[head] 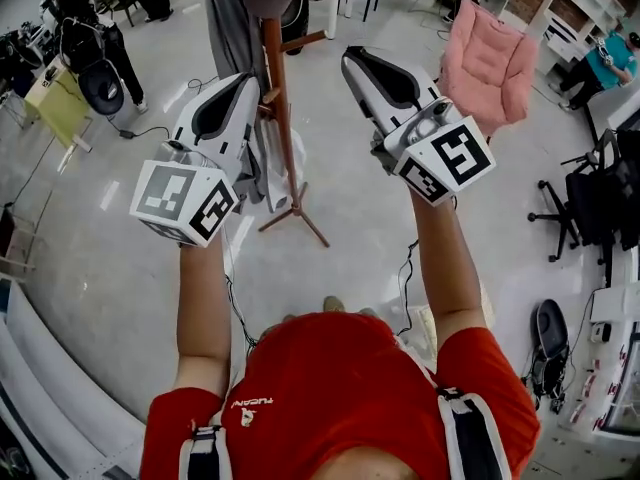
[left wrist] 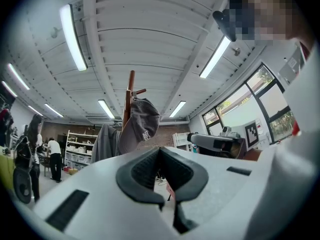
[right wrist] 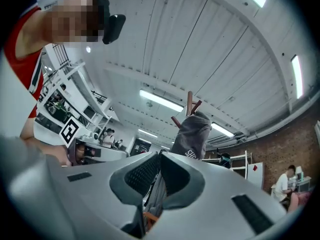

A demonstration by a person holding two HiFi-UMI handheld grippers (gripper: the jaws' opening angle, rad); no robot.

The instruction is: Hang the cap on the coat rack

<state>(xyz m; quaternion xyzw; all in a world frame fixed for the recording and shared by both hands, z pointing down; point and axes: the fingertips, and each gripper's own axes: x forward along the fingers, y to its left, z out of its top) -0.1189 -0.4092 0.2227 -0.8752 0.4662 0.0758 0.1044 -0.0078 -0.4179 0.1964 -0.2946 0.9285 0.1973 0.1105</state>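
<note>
With the cap [left wrist: 142, 124] already hanging on the coat rack [head: 283, 118] at twelve o'clock and my left gripper [left wrist: 160, 150] and right gripper [right wrist: 160, 155] closed on nothing, I'd simply back away.

Light: long white ceiling lamps [left wrist: 73, 36] are shining bright.
Glare: pale shiny floor [head: 100, 268] is gleaming.
Edges: corners are going dark and bending.

The pale glossy floor [head: 100, 298] fills my head view, with a pink armchair [head: 490, 68] at upper right and a black office chair [head: 590, 208] at the right edge. Over me a white ribbed ceiling [left wrist: 150, 34] carries long strip lights [left wrist: 73, 36]; windows [left wrist: 265, 91] stand at the right of my left gripper view, white shelving [left wrist: 80, 151] at its lower left.
</note>
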